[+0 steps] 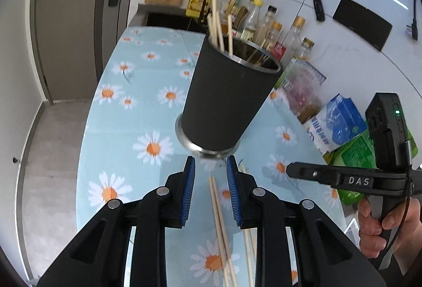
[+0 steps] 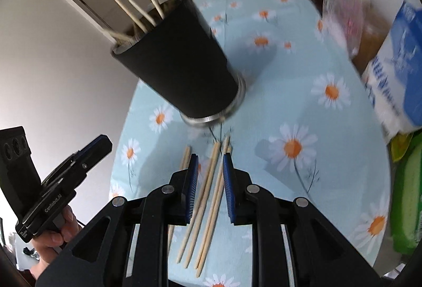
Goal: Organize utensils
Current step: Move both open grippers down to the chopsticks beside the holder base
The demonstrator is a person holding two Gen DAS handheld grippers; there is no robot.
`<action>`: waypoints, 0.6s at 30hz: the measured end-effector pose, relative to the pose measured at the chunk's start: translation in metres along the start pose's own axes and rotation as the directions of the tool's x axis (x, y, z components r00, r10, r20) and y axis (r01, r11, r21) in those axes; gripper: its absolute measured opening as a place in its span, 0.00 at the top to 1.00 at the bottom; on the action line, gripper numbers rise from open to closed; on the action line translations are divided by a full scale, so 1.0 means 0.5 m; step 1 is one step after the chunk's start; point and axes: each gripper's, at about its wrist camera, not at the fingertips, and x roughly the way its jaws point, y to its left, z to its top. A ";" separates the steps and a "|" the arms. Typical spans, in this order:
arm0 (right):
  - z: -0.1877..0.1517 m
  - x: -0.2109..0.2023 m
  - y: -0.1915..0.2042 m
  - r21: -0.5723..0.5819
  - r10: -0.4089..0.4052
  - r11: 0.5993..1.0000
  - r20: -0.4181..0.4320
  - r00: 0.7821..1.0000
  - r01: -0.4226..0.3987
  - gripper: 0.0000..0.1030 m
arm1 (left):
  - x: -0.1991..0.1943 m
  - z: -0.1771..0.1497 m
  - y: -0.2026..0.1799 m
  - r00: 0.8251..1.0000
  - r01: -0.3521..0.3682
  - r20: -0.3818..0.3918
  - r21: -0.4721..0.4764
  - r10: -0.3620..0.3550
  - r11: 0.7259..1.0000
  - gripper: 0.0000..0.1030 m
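Several loose pale wooden chopsticks (image 2: pixel 208 197) lie on the daisy-print desk (image 2: pixel 303 176), just in front of the tall black metal-rimmed holder cup (image 1: pixel 226 97) that already carries a few. Both the left hand-held gripper (image 1: pixel 211 181) and the right hand-held gripper (image 2: pixel 210 176) hover narrowly spread and empty. Pickup seems at hand; next, pinch one stick.

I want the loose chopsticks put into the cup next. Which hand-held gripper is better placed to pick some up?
Probably the right hand-held gripper: several loose chopsticks lie between its open pads. The left hand-held gripper frames only one pair, and points at the cup.
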 end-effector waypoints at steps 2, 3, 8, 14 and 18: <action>-0.011 0.021 0.001 0.006 -0.025 1.000 -0.035 0.999 0.025 0.80 | 0.013 -0.011 0.010 0.999 0.001 -0.032 -0.005 -0.002 1.000 0.77; -0.016 0.029 0.003 0.006 -0.031 0.999 -0.051 0.998 0.031 0.80 | 0.020 -0.017 0.015 0.999 0.001 -0.049 -0.004 -0.001 1.000 0.77; -0.028 0.070 0.007 0.003 -0.096 0.995 -0.124 0.988 0.097 0.80 | 0.042 -0.044 0.032 0.993 0.001 -0.120 0.011 0.000 1.000 0.77; -0.036 0.098 0.009 -0.004 -0.125 0.992 -0.169 0.978 0.126 0.80 | 0.056 -0.072 0.051 0.984 0.016 -0.176 0.006 -0.014 1.000 0.77; -0.039 0.116 0.016 -0.013 -0.158 0.987 -0.194 0.968 0.158 0.81 | 0.063 -0.086 0.060 0.981 0.021 -0.195 0.005 -0.019 1.000 0.77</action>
